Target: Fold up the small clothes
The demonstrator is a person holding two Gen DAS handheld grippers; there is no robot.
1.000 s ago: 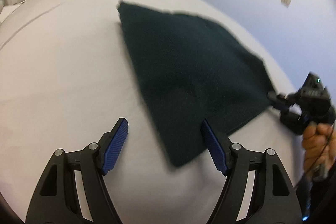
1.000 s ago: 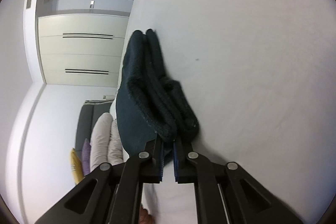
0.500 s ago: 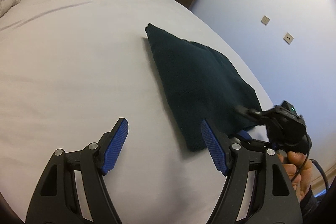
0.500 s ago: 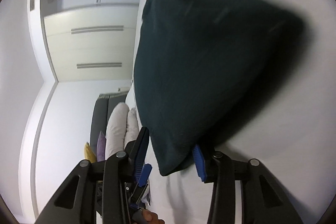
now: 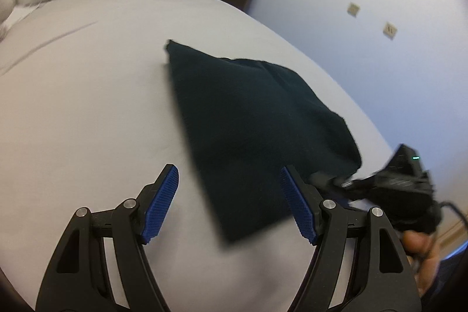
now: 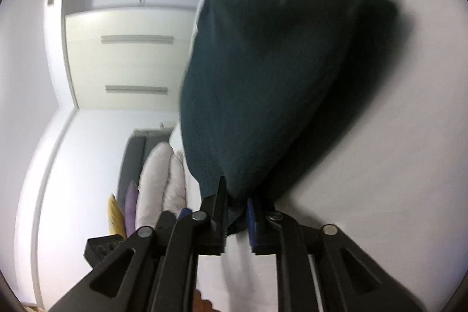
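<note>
Since a moment ago the dark green cloth [image 5: 257,125] has been spread out flat on the white bed [image 5: 87,107] — one corner sits pinched in the right gripper [image 6: 237,221]. Left gripper [image 5: 231,206] hangs open, empty. Next fold needs it to take the near corner.

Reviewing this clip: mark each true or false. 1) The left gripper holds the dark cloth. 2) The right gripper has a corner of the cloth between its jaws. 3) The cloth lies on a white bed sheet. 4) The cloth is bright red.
1) False: the left gripper is open with nothing clamped between its pads.
2) True: the right gripper has a corner of the dark cloth between its jaws.
3) True: it lies on the white bed sheet.
4) False: it is dark green.
</note>
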